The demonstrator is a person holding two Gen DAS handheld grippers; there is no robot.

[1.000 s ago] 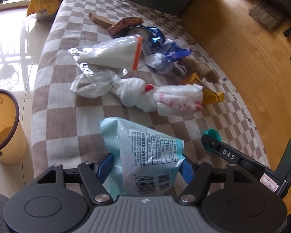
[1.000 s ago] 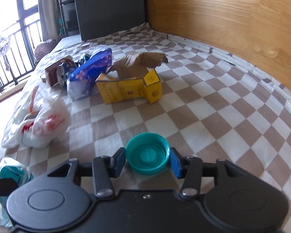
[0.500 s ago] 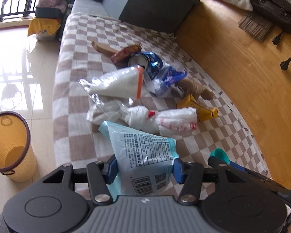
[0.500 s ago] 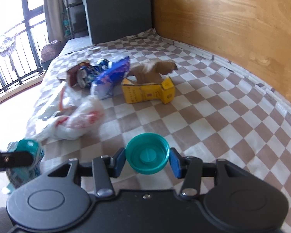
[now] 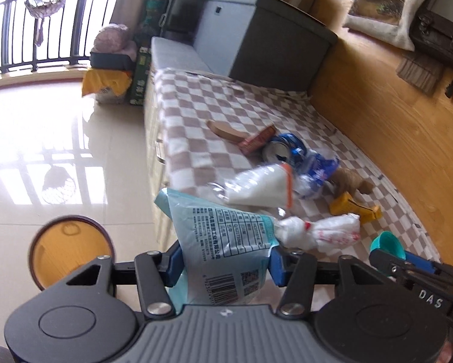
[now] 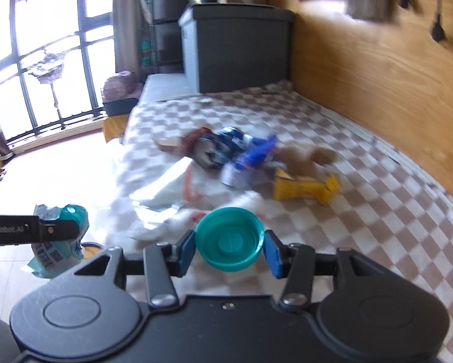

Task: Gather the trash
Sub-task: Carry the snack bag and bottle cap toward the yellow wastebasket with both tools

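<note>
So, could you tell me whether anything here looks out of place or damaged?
Yes: litter lies strewn on the checked blanket: a dented blue can on its side, a crushed yellow carton, a knotted white bag. The bin on the floor looks empty.

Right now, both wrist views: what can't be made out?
- Left wrist: lower part of the light blue packet in the left claw, hidden by the claw body.
- Left wrist: bottom of the yellow bin, covered by the claw body.
- Right wrist: trash pile around the blue can, motion-blurred; items can't be separated.
- Right wrist: underside of the teal cap in the right claw, faces away.
</note>
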